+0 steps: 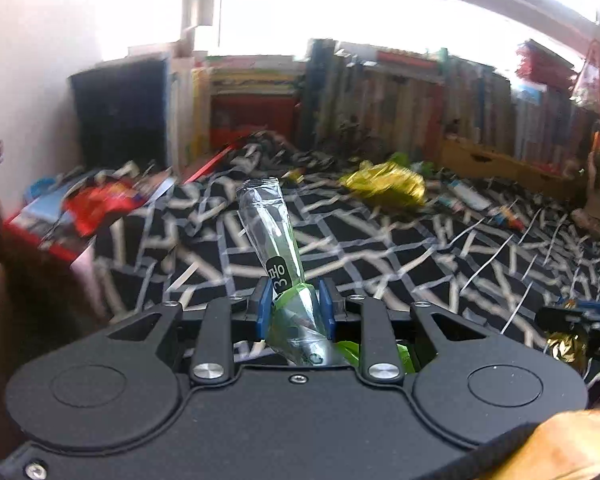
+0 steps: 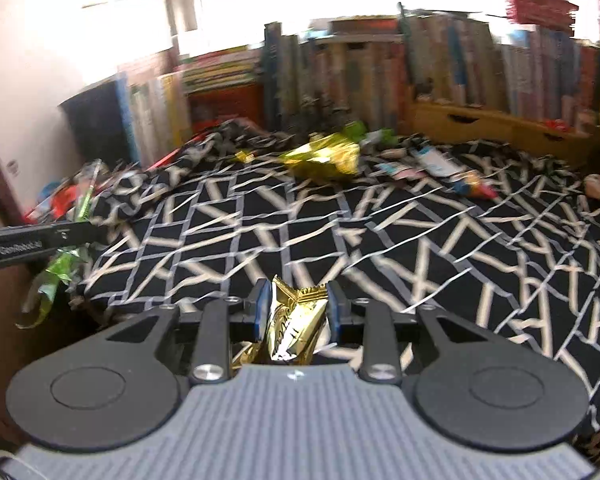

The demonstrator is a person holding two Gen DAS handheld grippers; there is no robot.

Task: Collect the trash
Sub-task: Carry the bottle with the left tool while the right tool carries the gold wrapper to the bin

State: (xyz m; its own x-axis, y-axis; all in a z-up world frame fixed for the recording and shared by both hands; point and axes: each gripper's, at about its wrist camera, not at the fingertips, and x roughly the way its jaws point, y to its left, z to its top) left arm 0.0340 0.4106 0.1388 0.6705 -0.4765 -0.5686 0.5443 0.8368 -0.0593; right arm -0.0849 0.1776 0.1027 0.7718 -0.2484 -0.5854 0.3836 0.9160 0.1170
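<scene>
Over the patterned bed (image 2: 380, 240), left tongs (image 1: 294, 304) clamp a green wrapper (image 1: 272, 220); right tongs (image 2: 298, 308) clamp a gold wrapper (image 2: 296, 324); a crumpled gold foil bag (image 2: 324, 158) and small scraps (image 2: 472, 188) lie uncollected.

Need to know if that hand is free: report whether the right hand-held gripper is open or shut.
Shut on a gold foil wrapper. In the right wrist view, the right hand-held gripper has both blue pads pressed against the crumpled foil.

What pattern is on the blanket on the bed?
The blanket is black with criss-crossing cream and grey lines. The right wrist view shows it best.
</scene>
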